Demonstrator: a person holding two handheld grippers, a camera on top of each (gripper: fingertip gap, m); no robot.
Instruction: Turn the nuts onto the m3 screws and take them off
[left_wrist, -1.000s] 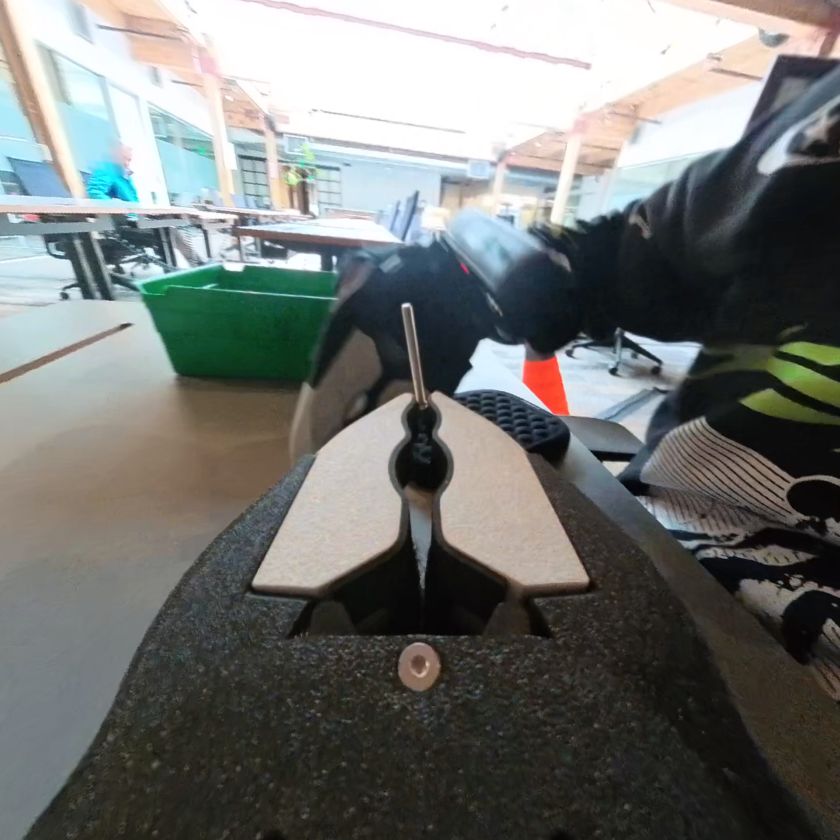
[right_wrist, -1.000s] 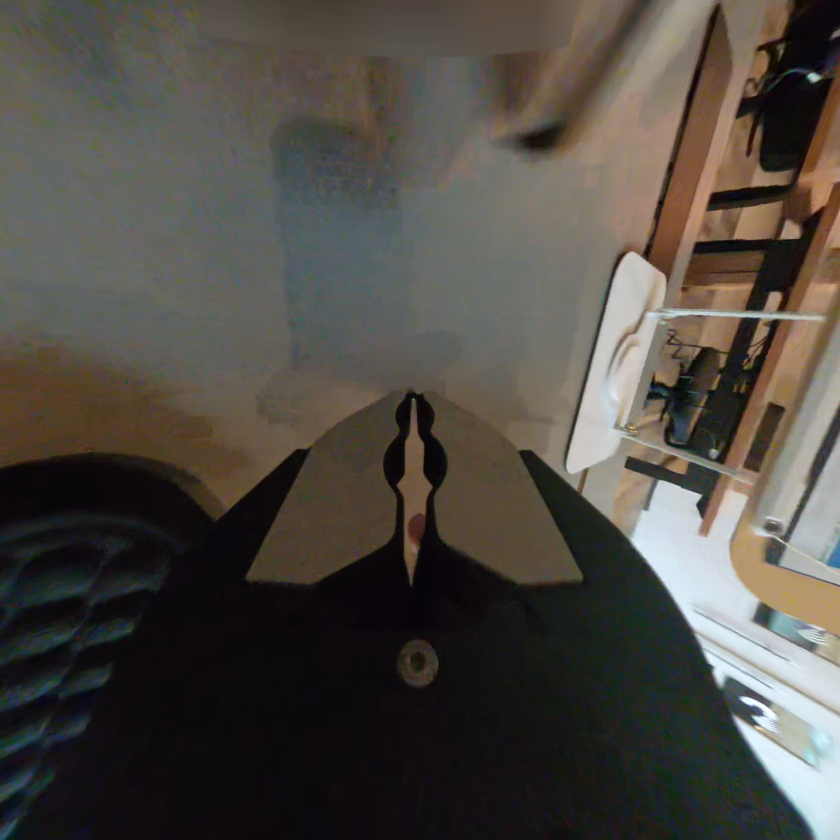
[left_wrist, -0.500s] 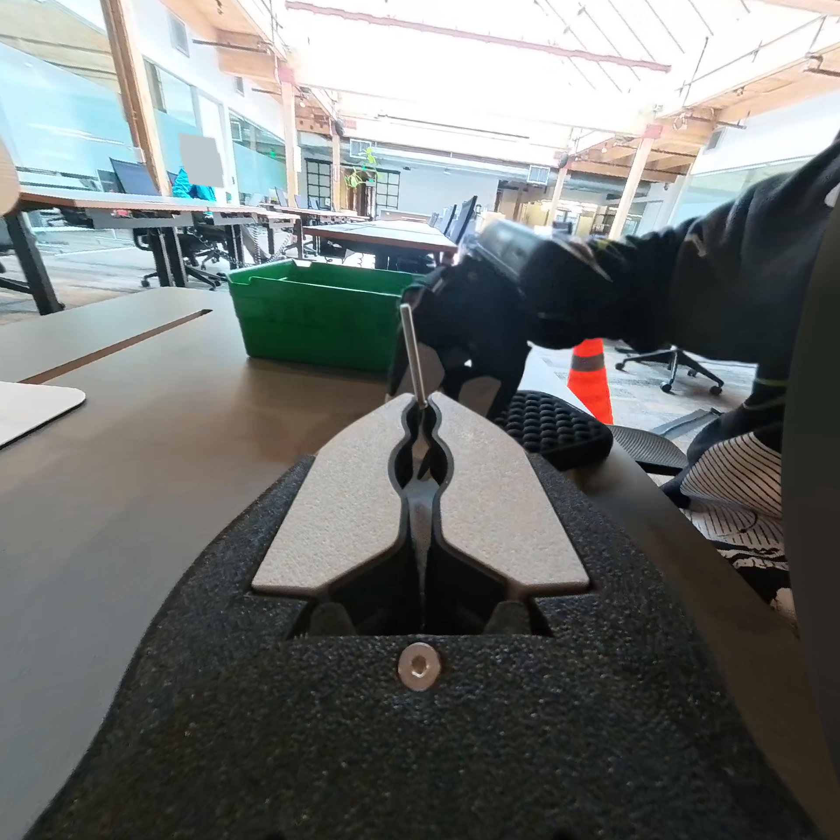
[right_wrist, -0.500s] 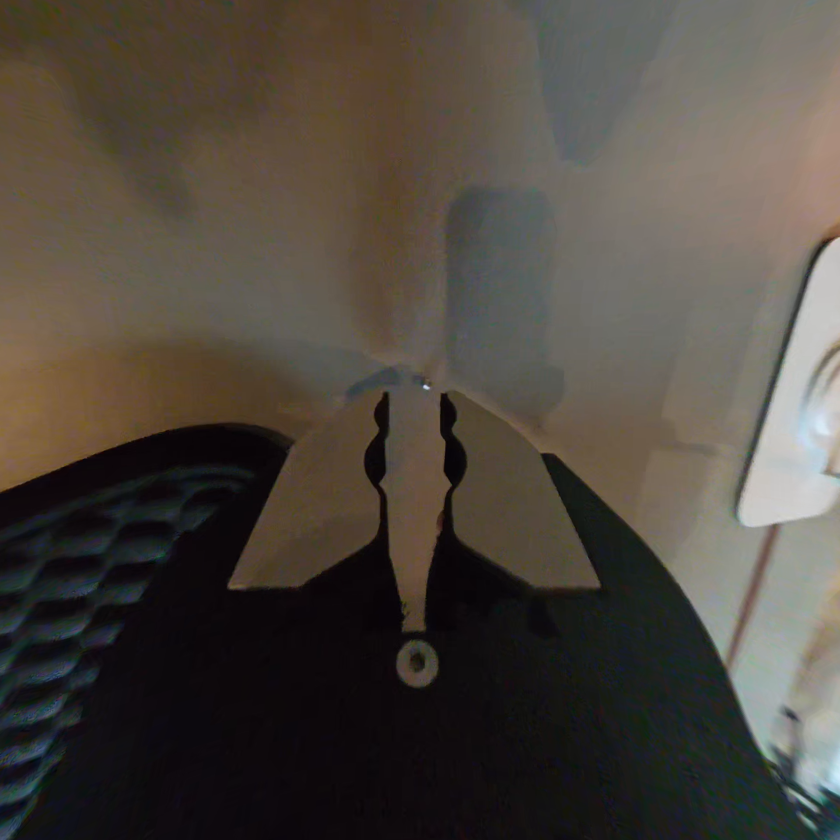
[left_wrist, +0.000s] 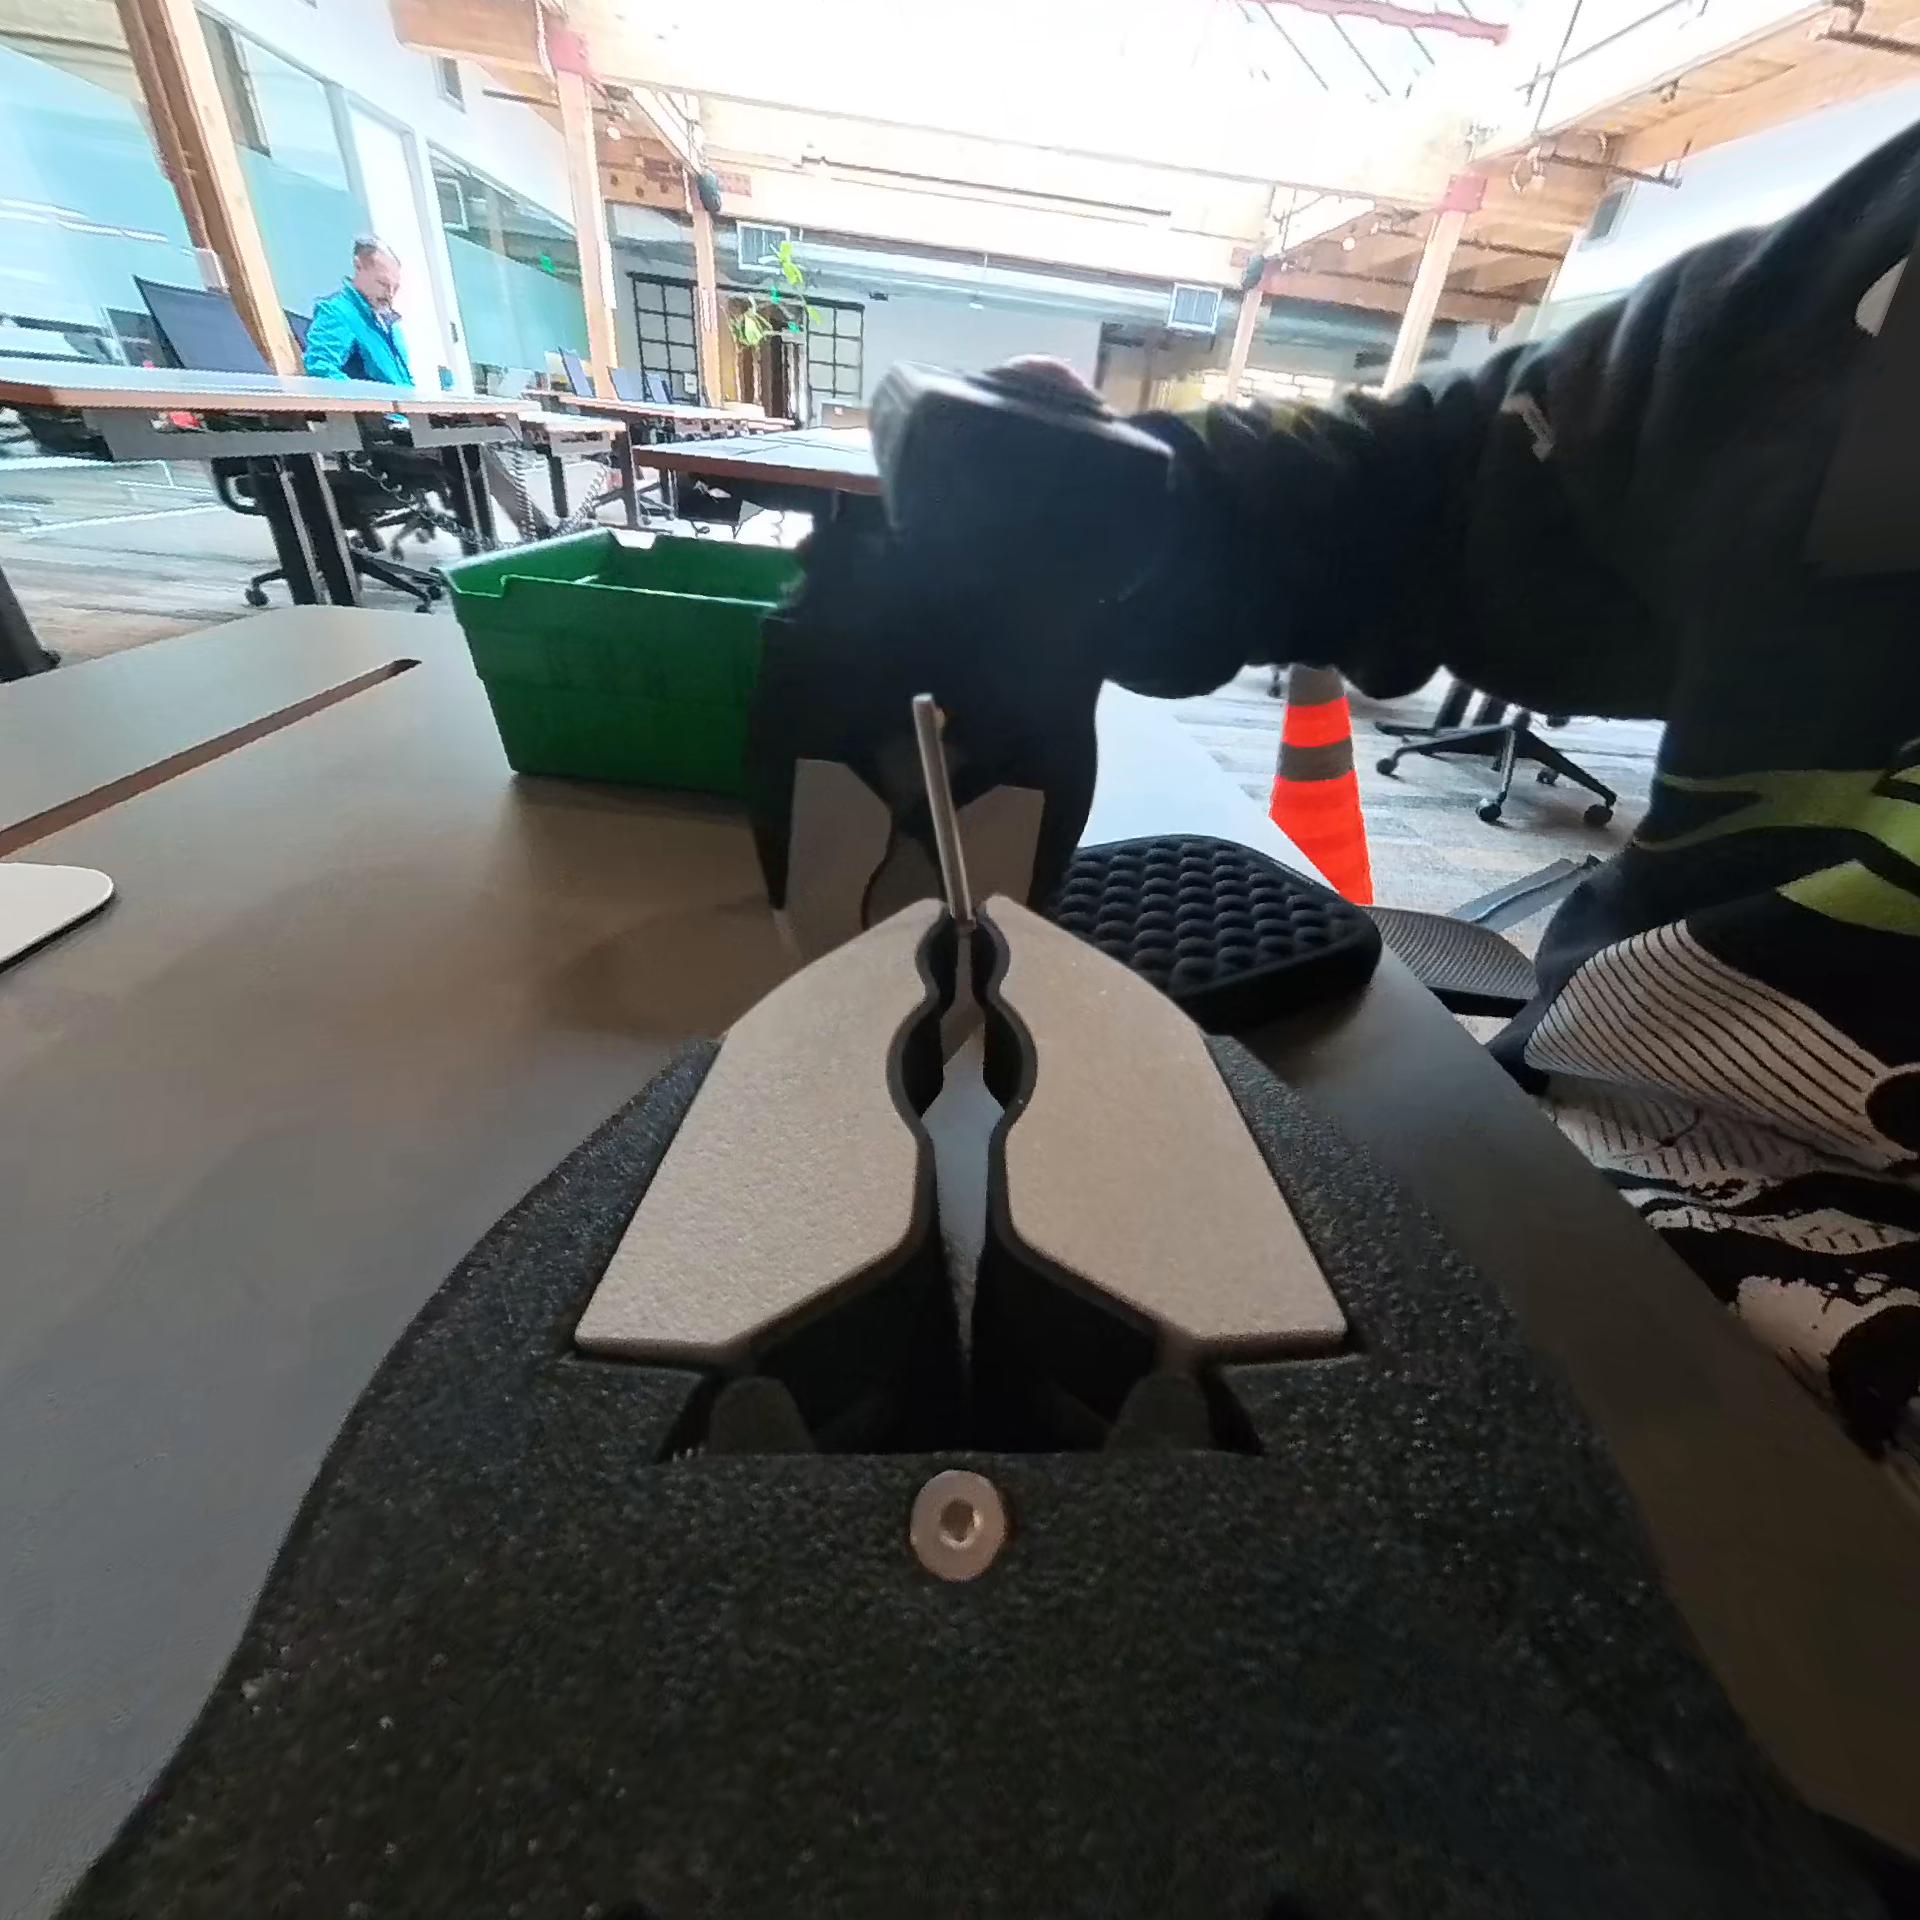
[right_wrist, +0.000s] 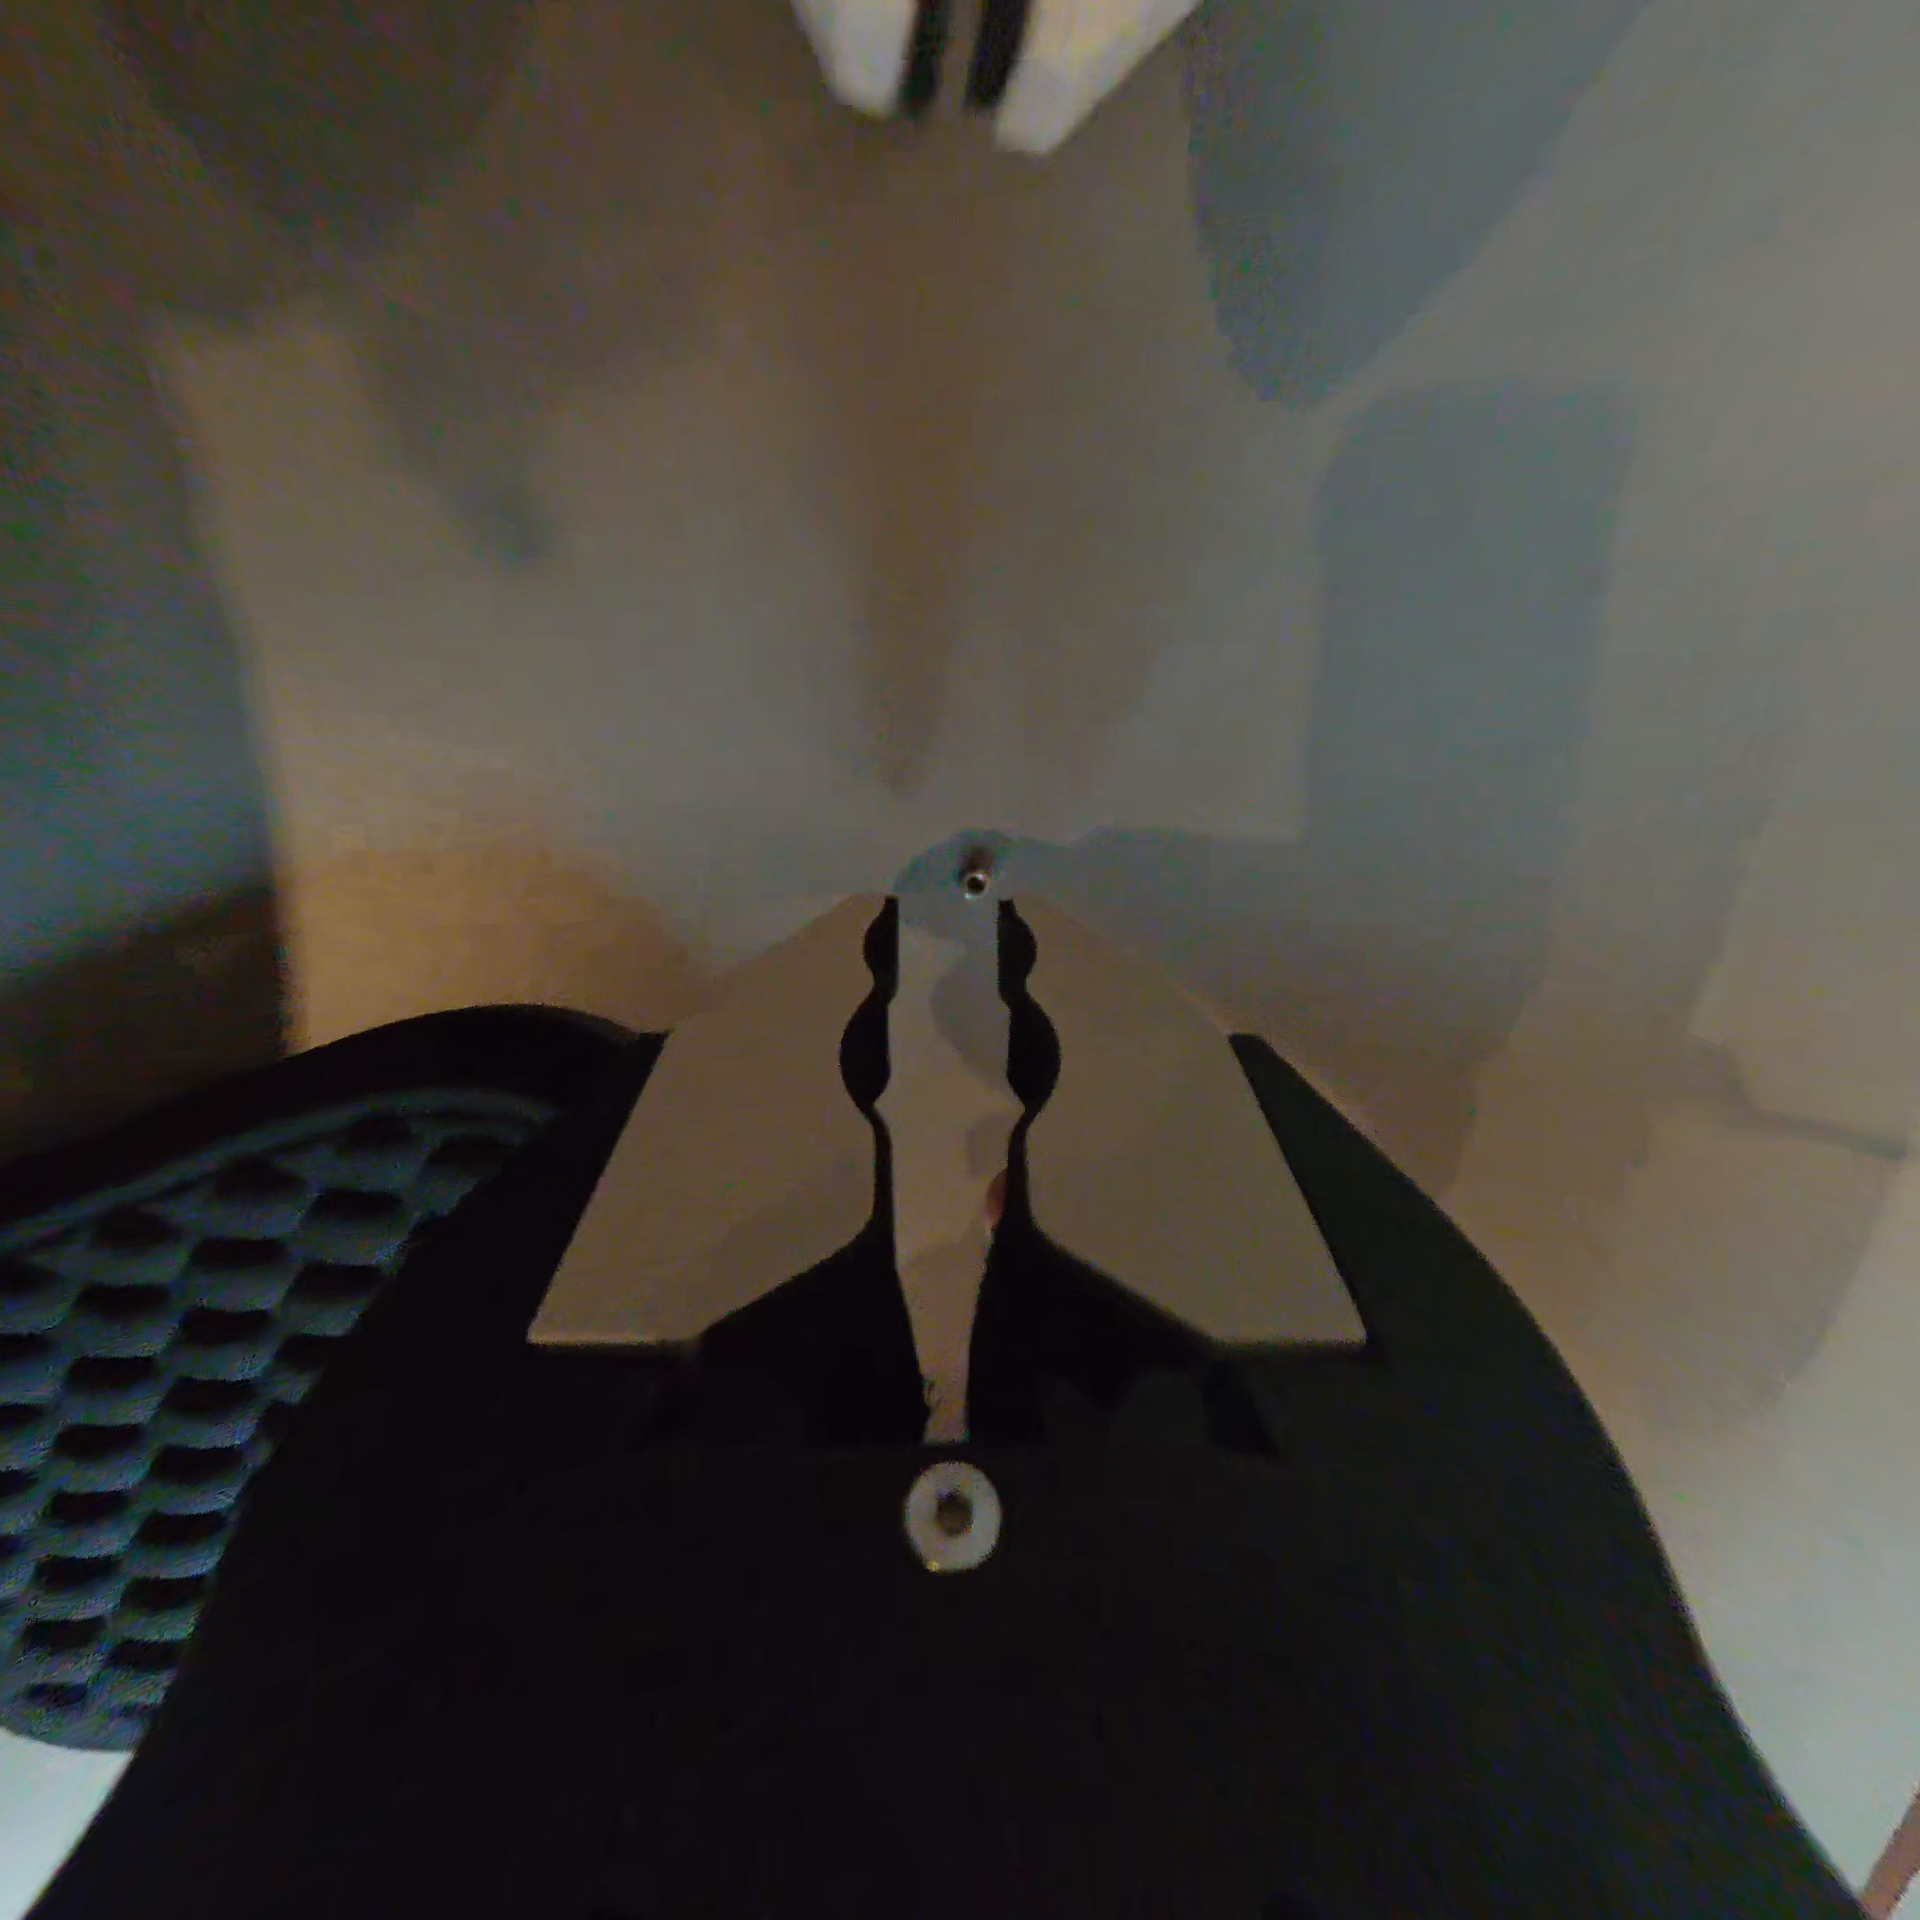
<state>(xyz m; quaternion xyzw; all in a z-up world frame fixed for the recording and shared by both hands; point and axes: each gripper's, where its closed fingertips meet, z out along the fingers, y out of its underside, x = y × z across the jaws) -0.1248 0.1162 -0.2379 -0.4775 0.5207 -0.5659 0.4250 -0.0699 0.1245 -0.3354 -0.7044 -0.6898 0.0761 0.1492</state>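
My left gripper (left_wrist: 961, 925) is shut on the lower end of a long thin metal screw (left_wrist: 943, 810), which stands up from the fingertips, low over the dark table (left_wrist: 312, 1039). My right gripper (right_wrist: 948, 909) points straight down at the table and its jaws stand apart with nothing between them. A tiny shiny nut (right_wrist: 975, 883) lies on the table just beyond its fingertips. In the left wrist view the right gripper's pale fingers (left_wrist: 831, 852) hang just behind the screw. The left gripper's fingertips (right_wrist: 1049, 73) show at the top edge of the right wrist view.
A green bin (left_wrist: 613, 665) stands on the table behind the grippers. A black honeycomb pad (left_wrist: 1205, 925) lies to the right, and shows in the right wrist view (right_wrist: 156, 1299). An orange cone (left_wrist: 1317, 800), chairs and desks stand beyond. A white flat piece (left_wrist: 42, 904) lies at the left.
My right gripper's jaws went from almost shut to apart as it swung down over the table, and the nut came into view at its tips. The left gripper kept hold of the screw.
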